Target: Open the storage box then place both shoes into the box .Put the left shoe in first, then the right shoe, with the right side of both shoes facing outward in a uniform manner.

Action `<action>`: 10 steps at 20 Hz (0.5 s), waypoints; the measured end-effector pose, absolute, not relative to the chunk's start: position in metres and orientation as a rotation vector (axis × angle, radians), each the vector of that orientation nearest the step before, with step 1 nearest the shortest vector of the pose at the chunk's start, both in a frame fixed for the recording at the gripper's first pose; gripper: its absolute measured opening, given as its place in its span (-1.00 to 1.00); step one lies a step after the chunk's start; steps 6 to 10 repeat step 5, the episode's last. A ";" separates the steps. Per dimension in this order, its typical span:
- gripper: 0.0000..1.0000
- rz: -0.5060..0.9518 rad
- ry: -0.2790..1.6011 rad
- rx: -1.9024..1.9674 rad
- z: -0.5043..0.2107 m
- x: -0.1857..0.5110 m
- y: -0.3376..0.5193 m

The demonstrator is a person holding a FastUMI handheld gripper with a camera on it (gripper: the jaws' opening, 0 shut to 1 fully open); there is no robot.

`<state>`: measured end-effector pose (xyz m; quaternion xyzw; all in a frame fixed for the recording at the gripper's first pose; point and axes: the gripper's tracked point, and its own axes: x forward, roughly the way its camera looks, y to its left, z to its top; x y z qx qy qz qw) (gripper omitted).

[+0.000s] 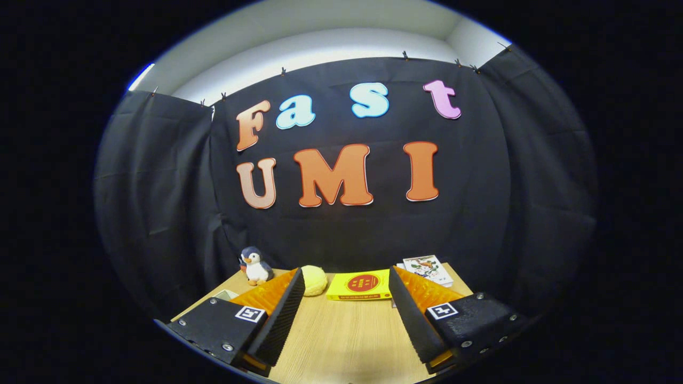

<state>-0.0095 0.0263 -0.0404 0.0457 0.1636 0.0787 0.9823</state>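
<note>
**Looking for the box before anything else**

Far to the left on the bench (347, 330), close to the black cloth wall, stands a little toy penguin (255, 265). Just to its right sits a soft yellow ball (315, 280), partly hidden behind the left finger. Next comes a flat yellow book (360, 285) with a red circle on it, lying far away between the two fingers. Farthest right is a white card with pictures (429, 268), just beyond the right finger.

The hand-held gripper (347, 285) is released. Its two fingers stand wide apart and hold nothing. Only bare wood lies between them.

The storage box and the two shoes are not in front of the fingers here, so I cannot say where they are. The job looks like it has not started yet.

The first step is to open the box. To do that well, I think the person should tip the hand-held gripper down and turn it slowly until the box comes into sight. Keep the fingers apart while looking. Then come at the lid straight and gently, so the toys on the bench do not get bumped.
</note>
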 end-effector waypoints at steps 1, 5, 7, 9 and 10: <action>0.90 0.151 0.306 0.094 -0.035 -0.008 0.023; 0.89 0.144 0.228 0.095 -0.021 -0.004 0.019; 0.89 0.144 0.228 0.095 -0.021 -0.004 0.019; 0.89 0.144 0.228 0.095 -0.021 -0.004 0.019; 0.89 0.144 0.228 0.095 -0.021 -0.004 0.019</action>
